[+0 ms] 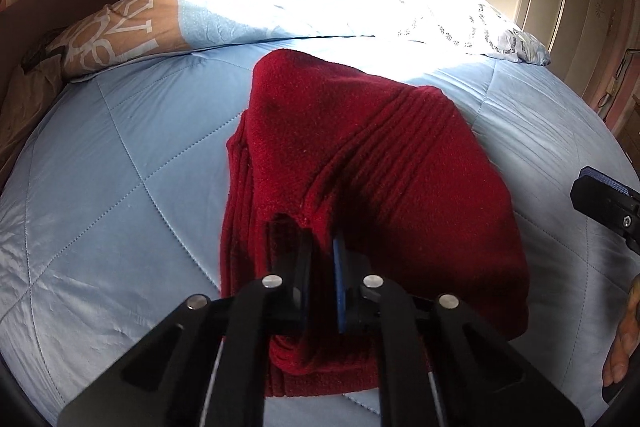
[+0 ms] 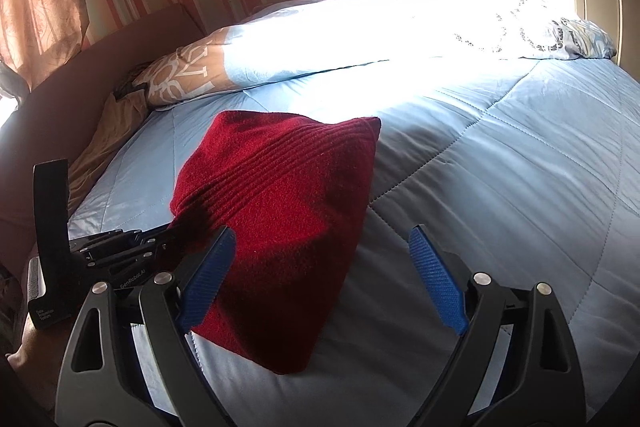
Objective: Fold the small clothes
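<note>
The left gripper (image 1: 320, 251) pinches an edge of the red knit garment (image 1: 360, 163) (folded) on the bed (image 1: 120, 187); the right gripper (image 2: 320, 267) hangs spread beside it, empty.

Bright sun washes the pillows (image 2: 400, 27) white at the far end of the bed (image 2: 500, 167). Dark shadows fall on the red cloth (image 2: 280, 211). Edges bend round.

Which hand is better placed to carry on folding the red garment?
Probably left: its tongs are shut on the red garment's near edge. The right tongs are open and hold nothing.
</note>
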Demonstrator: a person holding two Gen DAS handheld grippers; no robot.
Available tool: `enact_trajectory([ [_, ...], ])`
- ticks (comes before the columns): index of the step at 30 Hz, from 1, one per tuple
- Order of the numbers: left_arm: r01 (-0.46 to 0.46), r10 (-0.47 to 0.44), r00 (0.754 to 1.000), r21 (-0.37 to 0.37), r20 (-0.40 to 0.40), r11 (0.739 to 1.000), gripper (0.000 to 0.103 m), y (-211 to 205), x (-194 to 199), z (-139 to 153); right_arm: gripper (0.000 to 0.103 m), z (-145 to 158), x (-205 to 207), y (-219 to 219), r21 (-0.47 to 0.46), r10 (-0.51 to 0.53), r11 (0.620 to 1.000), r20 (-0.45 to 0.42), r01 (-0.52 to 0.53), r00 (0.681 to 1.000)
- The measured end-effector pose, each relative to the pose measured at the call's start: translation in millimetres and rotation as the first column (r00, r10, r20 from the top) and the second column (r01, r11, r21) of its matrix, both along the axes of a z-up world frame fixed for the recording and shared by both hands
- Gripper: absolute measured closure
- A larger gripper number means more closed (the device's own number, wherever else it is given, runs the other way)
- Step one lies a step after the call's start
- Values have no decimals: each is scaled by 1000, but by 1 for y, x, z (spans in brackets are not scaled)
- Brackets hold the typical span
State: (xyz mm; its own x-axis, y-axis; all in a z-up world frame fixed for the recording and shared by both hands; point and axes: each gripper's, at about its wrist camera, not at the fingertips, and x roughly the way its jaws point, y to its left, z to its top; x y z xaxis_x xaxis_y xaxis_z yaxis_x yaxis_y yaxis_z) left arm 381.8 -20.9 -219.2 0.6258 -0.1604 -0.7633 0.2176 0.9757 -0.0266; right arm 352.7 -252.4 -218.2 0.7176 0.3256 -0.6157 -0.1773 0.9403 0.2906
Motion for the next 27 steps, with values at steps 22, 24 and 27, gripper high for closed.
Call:
enact_trajectory([
  [22,-126,128,992,130,-1,983,82,56,-15,-45,14,-65,26,76,-204,59,974,-185,-97,981],
  [24,-143,143,990,138,13,980,60,61,-17,-45,14,-77,26,78,-243,54,965,-197,-102,979],
  [27,-169,168,986,106,20,980,36,75,-19,-44,10,-81,25,70,-227,43,970,-200,-89,979],
])
